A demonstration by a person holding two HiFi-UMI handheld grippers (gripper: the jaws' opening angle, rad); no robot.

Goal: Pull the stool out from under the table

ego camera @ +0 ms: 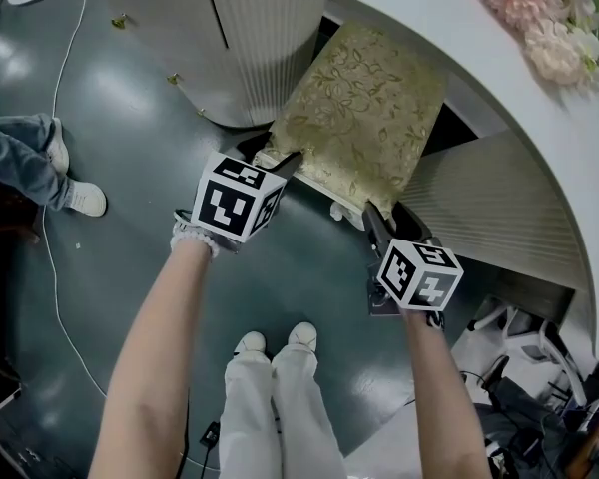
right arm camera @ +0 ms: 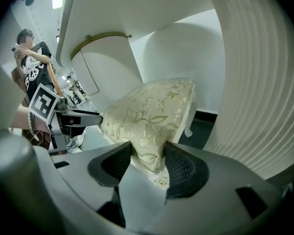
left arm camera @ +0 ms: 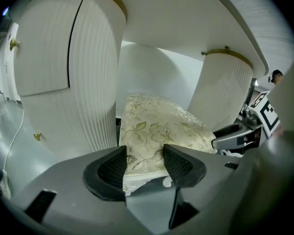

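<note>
Head view: both grippers are clamping the stool's near corners.
Both forearms are reaching forward and angling downward, the left gripper pinching the stool at its 7 o'clock corner and the right gripper squeezing the 5 o'clock corner, cushion fabric pressing between ribbed black pads. The stool is sitting partly under the curved white table, between fluted white pedestals, its rectangular cushion showing pale gold floral brocade over a carved white frame, on a glossy grey-green floor.

The left gripper and right gripper each meet a near corner of the stool partly under the table.
</note>
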